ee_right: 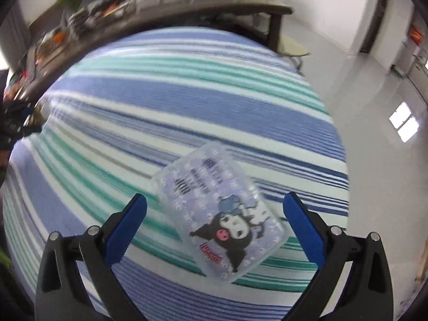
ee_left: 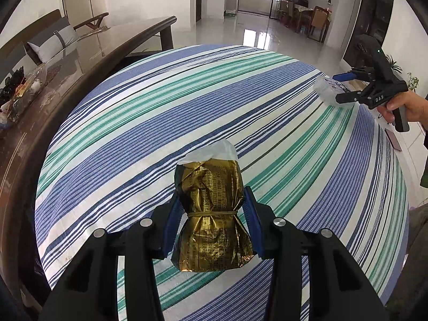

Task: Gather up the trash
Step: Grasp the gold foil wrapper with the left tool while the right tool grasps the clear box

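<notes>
Under both my tools lies the striped cloth (ee_left: 149,112), a woven sheet in blue, green and white bands, flat and faintly ribbed, and everything else I place against it. Beyond its far edge runs a long dark table (ee_left: 88,53) with a glossy top. Above the near part of the cloth, my left gripper (ee_left: 212,222) has its blue pads pressed on both sides of a gold packet (ee_left: 214,214), crinkled foil printed with dark lettering, cinched at the waist by a thin band and showing a scrap of white paper at its top. Over the cloth's right edge, my right gripper (ee_right: 215,227) stands with its jaws wide apart; the clear packet (ee_right: 222,214), a soft rectangular plastic pouch with rounded corners and a cartoon figure printed on it, sits between the pads, touching neither. A hand (ee_left: 409,107) grips that tool's black handle.
</notes>
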